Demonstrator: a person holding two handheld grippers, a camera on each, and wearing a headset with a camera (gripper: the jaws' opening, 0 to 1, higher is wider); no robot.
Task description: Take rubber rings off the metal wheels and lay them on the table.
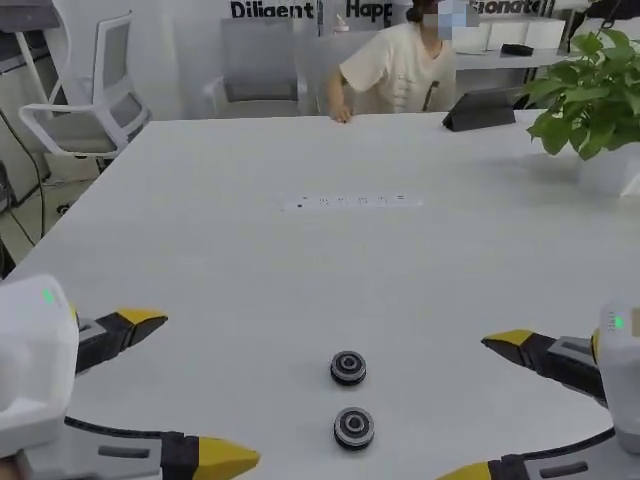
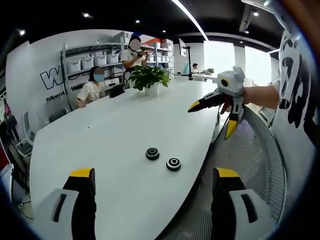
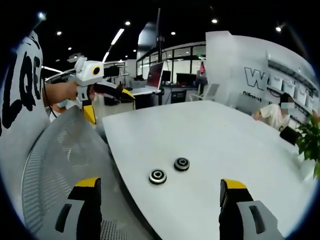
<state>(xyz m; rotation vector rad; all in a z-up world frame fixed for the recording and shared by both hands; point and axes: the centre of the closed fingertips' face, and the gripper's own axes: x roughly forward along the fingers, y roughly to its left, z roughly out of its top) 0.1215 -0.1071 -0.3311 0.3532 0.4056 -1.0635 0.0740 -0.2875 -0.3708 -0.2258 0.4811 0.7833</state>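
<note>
Left claw (image 1: 205, 390) hangs wide open and empty over the near edge of the white table (image 1: 300, 270), its yellow-tipped jaws spread far apart. To its right, and ahead of both claws, a far wheel (image 1: 348, 367) and a near wheel (image 1: 354, 427) lie flat on the table. They sit close together but not touching, each dark around a bright hub, and neither claw touches them. Right claw (image 1: 468, 407), on the wheels' other side, is likewise fully spread and grips nothing. In each gripper view the pair rests just beyond the gap between that claw's jaws, with the opposite claw at the table's edge. Well beyond the claws, at the table's far end, are a chair (image 1: 98, 85), a power strip (image 1: 350, 201), a seated person (image 1: 400, 65), a tablet (image 1: 480, 108) and a plant (image 1: 590, 80).
</note>
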